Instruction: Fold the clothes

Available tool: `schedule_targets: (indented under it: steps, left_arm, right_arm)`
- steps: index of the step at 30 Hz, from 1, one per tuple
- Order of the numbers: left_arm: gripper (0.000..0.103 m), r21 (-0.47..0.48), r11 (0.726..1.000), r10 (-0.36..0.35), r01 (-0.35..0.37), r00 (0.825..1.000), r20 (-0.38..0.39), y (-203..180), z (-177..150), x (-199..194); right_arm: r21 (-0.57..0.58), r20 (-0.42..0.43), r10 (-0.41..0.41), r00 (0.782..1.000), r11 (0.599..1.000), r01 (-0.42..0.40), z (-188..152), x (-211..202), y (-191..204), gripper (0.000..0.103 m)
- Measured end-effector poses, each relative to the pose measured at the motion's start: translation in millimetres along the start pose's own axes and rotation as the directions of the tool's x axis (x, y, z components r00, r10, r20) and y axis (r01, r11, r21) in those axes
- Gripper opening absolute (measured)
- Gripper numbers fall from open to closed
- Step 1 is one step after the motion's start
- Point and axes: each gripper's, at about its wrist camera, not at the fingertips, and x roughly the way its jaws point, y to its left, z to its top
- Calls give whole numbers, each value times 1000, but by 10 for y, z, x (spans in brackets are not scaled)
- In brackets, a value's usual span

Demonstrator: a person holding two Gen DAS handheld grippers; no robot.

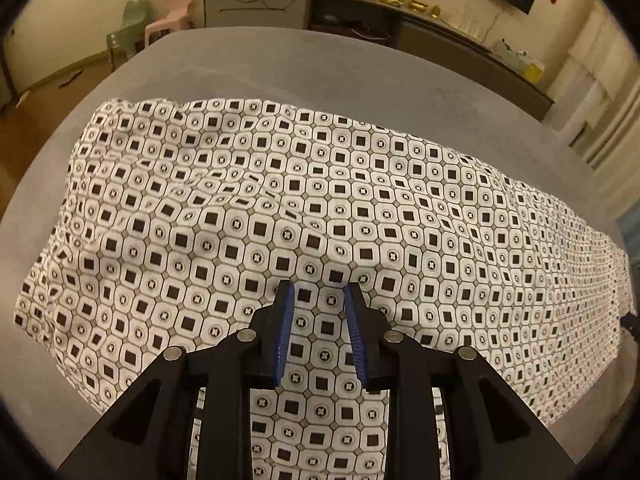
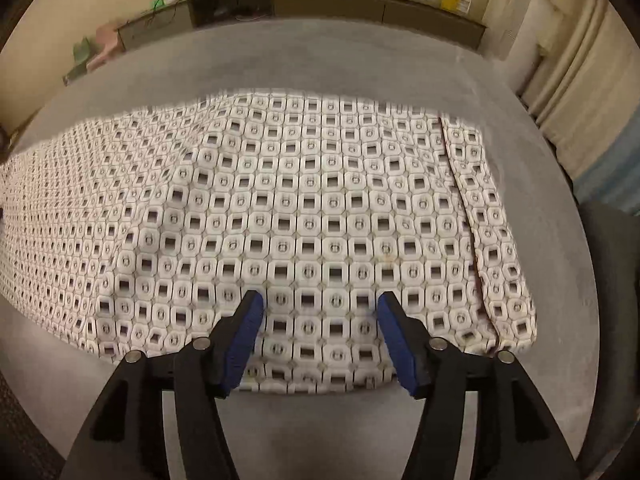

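A white garment (image 1: 320,208) printed with black squares and small rings lies spread across a grey padded surface (image 1: 304,68). In the left wrist view my left gripper (image 1: 319,293) hovers over the cloth's near part. Its blue pads (image 1: 285,320) stand a narrow gap apart, with flat cloth showing between them. In the right wrist view the same garment (image 2: 304,216) is motion-blurred, and a dark seam (image 2: 464,200) sets off a band at its right end. My right gripper (image 2: 320,300) is wide open above the garment's near hem, nothing between its fingers.
The grey surface (image 2: 320,432) shows bare in front of the hem and beyond the cloth. A long low cabinet (image 1: 360,12) runs along the far wall, with pink and green plastic chairs (image 1: 168,20) at its left. Curtains (image 2: 560,80) hang at the right.
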Motion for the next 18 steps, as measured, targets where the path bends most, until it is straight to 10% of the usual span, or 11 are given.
schedule_targets:
  steps: [11,18]
  left_arm:
    - [27,-117,990,86,-84,996,8,569,-131,-1]
    - [26,-177,984,16,-15,1000,2,686,-253,-132]
  right_arm:
    - [136,-25,-44,999,990,47,-301,147,-370,73]
    - [191,55,0,999,981,-10,-527,96,-507,72]
